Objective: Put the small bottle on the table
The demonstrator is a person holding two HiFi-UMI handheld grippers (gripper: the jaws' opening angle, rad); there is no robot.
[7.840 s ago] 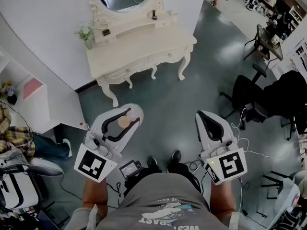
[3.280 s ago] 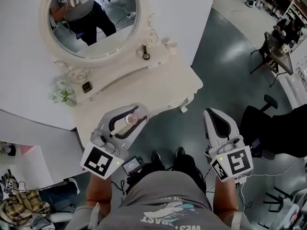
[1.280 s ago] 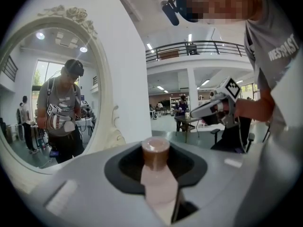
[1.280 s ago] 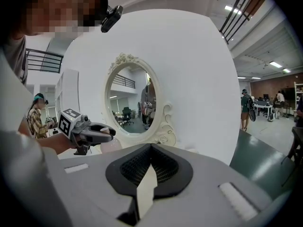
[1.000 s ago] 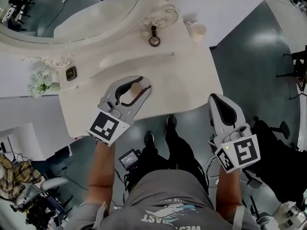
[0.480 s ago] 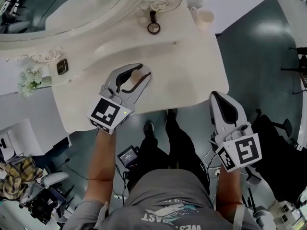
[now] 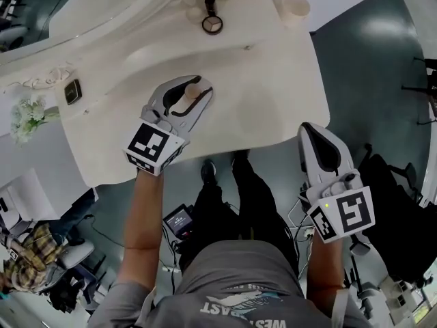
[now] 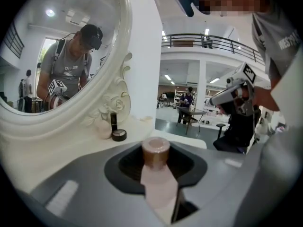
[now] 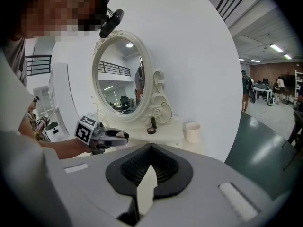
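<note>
- Small bottle (image 7: 192, 91): only its cap shows in the head view; the left claw (image 7: 203, 89) covers the rest.
- Mirror (image 7: 41, 2): cut off by the top edge.

The dressing table (image 7: 273, 80) has a smooth cream-white painted top with a soft sheen. Its mirror (image 9: 120, 86) is glossy glass. The small bottle (image 8: 158, 174) has a matt pale-pink body that looks like plastic, and its brown cap (image 8: 155, 150) has a faint satin shine. The left gripper (image 7: 196, 89) and right gripper (image 7: 313, 127) have smooth, matt grey plastic shells. The right one's pads (image 9: 163, 167) are black, finely ribbed and rubber-like. The dark floor (image 7: 382, 67) is polished and mirrors the lamps. The person's T-shirt (image 7: 232, 285) is grey cloth.
</note>
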